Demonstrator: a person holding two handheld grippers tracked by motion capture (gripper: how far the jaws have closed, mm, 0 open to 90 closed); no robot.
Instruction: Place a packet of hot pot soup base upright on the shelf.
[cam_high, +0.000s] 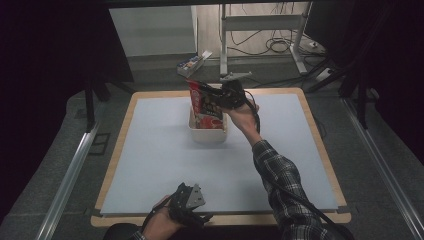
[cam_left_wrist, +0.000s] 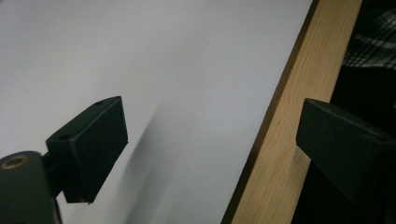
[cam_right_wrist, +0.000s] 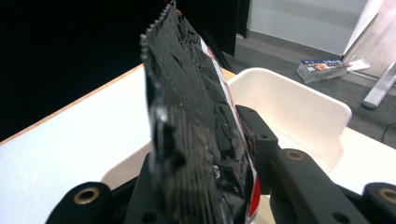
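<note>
The right gripper (cam_high: 220, 100) holds a shiny red and black crinkly snack bag (cam_high: 204, 102) tight between its jaws, just above the smooth white plastic tub (cam_high: 207, 134) on the counter (cam_high: 160, 150). It looks best to lower the bag straight down into the tub before letting go. The left gripper (cam_high: 187, 205) rests wide apart and empty near the counter's wooden edge

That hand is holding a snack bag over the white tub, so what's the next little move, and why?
Probably lower it and let go. The right gripper is shut on the snack bag, which hangs upright just above the open white tub. The left gripper rests open at the table's near edge.
</note>
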